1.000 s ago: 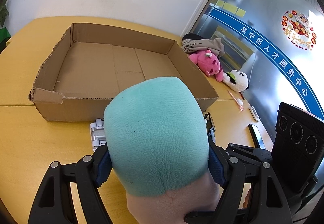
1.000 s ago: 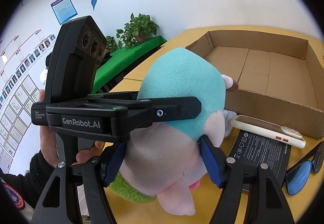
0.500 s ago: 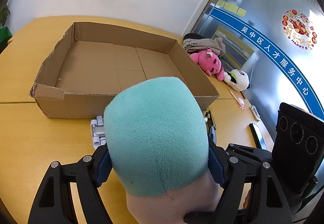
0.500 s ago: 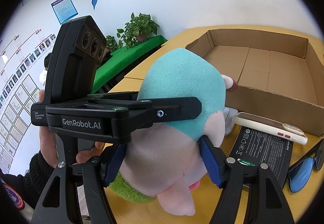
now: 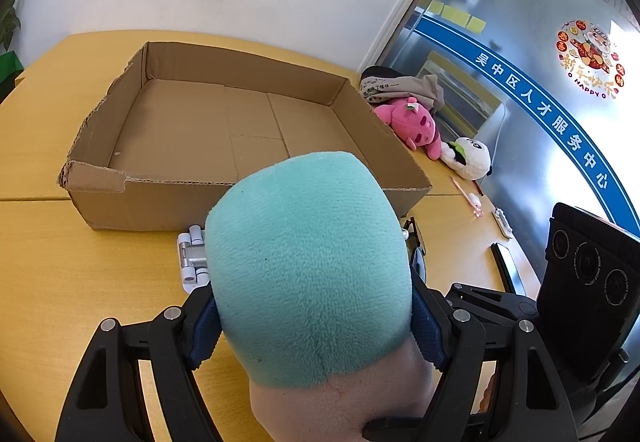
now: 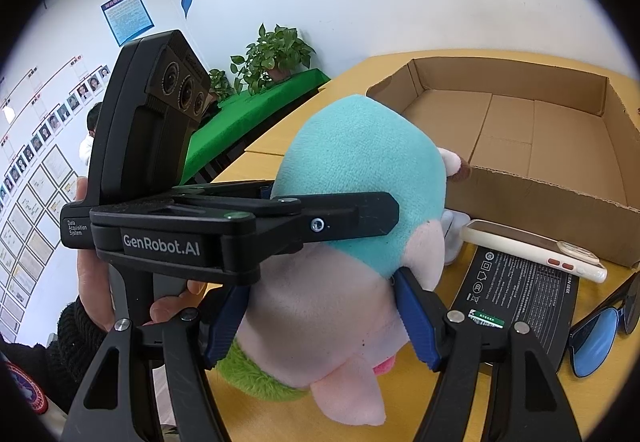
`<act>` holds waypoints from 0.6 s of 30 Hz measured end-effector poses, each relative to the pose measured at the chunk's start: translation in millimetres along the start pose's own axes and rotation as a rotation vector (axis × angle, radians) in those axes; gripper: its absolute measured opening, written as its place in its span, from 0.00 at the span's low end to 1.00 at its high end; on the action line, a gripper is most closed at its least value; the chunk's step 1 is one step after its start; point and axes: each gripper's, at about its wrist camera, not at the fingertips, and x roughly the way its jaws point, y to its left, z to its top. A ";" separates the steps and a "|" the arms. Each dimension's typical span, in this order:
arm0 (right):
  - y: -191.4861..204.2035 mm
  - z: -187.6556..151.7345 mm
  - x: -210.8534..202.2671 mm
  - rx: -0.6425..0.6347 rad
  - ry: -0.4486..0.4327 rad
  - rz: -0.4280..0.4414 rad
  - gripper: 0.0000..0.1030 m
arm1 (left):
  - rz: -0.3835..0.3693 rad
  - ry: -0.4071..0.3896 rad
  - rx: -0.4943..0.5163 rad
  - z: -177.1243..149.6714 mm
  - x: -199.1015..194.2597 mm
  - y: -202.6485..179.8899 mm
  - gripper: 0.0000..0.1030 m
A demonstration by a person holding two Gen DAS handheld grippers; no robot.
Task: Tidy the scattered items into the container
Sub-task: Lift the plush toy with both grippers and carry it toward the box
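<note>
Nothing lies in the cardboard box (image 5: 192, 130) yet; its floor is bare, so the tidying looks barely begun. Going left to right in the left wrist view: the box stands on the yellow table (image 5: 52, 262), a small silver hinge (image 5: 192, 258) lies just in front of its near wall, and the left gripper (image 5: 312, 318) is clamped on the teal-and-pink plush toy (image 5: 308, 274), blue pads pressing both sides of its head. Further right, a pink plush (image 5: 412, 120) and a white panda plush (image 5: 470, 158) lie beside the box's far corner.

In the right wrist view, the right gripper (image 6: 320, 322) squeezes the same toy lower down, on its pink part. To its right, a white phone (image 6: 532, 250), a black slab with printed labels (image 6: 520, 294) and blue-lensed sunglasses (image 6: 600, 334) wait on the table near the box's front wall. By my reading, the toy is held near the box but not over it, and everything else remains to be put in.
</note>
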 end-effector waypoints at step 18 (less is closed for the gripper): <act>3.8 -0.3 0.8 -0.010 0.004 -0.008 0.68 | 0.003 -0.012 0.004 4.7 -4.5 -0.7 0.80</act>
